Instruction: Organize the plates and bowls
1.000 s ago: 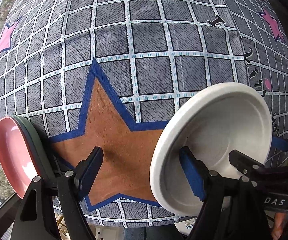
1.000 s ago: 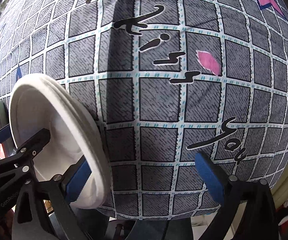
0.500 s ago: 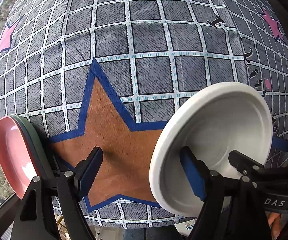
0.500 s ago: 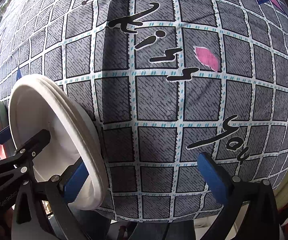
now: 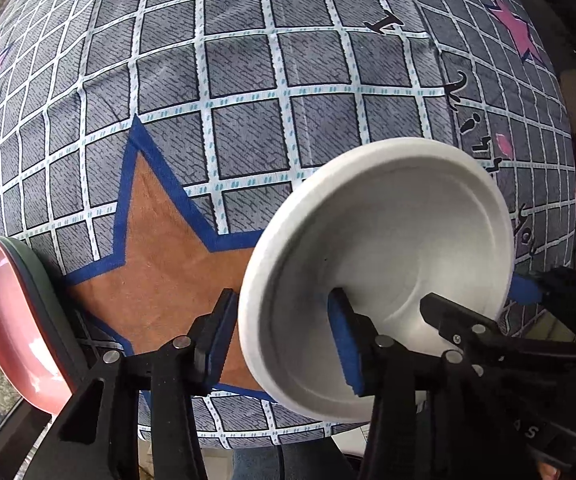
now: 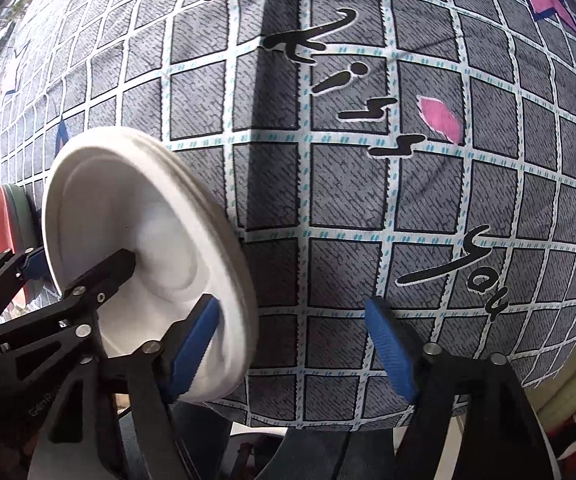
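White plates (image 5: 388,264), stacked, now sit between my left hand-held gripper's (image 5: 280,344) fingers; they've narrowed around the near rim, not yet clamped. Right hand-held gripper (image 6: 292,348) stays open beside it. Handover looks underway.

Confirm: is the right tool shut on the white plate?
Open. The right tool straddles the plate rim; cloth shows between plate and outer finger.

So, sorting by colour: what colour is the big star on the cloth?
Brown star with blue border; left wrist view.
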### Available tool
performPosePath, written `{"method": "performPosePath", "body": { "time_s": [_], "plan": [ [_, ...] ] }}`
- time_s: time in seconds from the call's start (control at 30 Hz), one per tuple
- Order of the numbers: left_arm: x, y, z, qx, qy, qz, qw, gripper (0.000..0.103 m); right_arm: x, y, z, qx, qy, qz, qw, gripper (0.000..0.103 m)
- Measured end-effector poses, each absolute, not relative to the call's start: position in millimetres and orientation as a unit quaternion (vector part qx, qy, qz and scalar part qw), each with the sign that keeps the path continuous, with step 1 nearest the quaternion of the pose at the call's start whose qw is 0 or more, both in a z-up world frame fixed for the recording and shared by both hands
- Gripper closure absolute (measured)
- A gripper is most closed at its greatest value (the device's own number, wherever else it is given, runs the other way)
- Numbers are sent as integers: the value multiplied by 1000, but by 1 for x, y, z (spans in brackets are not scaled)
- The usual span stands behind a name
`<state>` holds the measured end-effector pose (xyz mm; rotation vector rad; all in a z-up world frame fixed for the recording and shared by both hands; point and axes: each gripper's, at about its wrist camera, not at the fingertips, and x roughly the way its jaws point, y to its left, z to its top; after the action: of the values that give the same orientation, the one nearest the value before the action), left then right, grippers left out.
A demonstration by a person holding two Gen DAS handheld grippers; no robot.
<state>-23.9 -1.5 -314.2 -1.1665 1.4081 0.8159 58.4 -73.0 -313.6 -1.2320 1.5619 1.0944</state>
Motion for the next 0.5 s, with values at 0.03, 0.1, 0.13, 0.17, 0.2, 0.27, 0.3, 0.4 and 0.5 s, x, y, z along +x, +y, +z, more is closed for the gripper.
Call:
{"method": "performPosePath", "body": {
  "time_s": [0.03,0.1,0.13,0.17,0.2,0.27,0.3,0.4,0.5],
  "plan": [
    [-22,-3,-314,-491,592,337,543,61,54,-73,-314,-486,630,444,412,53],
    [-18,-6,-311,-484,596,331,549,65,47,-75,-315,-479,642,448,397,65],
    [-17,-7,-310,-479,598,332,550,65,44,-76,-315,-480,642,451,393,72],
    [-15,-10,-310,-480,599,330,550,65,42,-77,-314,-484,638,451,394,74],
    [-15,-11,-310,-482,598,329,549,65,40,-78,-314,-486,636,451,393,74],
    [-15,-15,-308,-482,599,330,548,65,37,-79,-315,-489,638,449,391,74],
    [-16,-19,-308,-481,599,330,548,65,35,-80,-316,-490,638,448,389,74],
    [-18,-27,-304,-473,601,333,551,65,30,-83,-315,-493,637,448,387,74],
    [-18,-30,-298,-463,603,336,556,65,23,-84,-314,-501,630,450,387,74]
  ]
}}
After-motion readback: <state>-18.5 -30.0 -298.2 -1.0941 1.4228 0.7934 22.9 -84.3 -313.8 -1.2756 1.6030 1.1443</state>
